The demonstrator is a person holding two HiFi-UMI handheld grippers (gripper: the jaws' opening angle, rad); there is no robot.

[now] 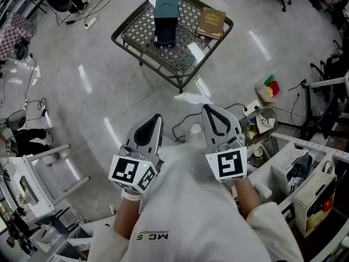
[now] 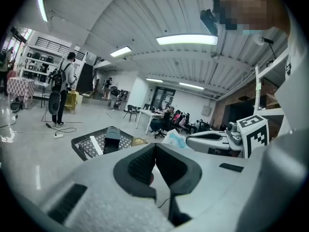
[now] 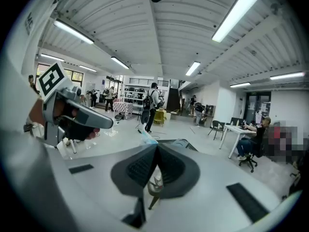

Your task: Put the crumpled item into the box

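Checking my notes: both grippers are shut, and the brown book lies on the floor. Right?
Not quite: the head view shows the brown book on the lattice table, not the floor. The left gripper and right gripper are shut.

Open floor (image 1: 125, 91) leads to a lattice table (image 1: 139, 33), its top partly taken by a box (image 1: 165, 16) and book (image 1: 211, 22); bins (image 1: 297, 171) crowd the right, a rack (image 1: 49, 168) the left.

Closed left tongs (image 1: 153, 125) beside right tongs (image 1: 213, 119); ahead, box (image 1: 165, 18) and book (image 1: 211, 22) on counter (image 1: 123, 37), crumpled item (image 1: 191, 97) on floor (image 1: 82, 102) by near corner.
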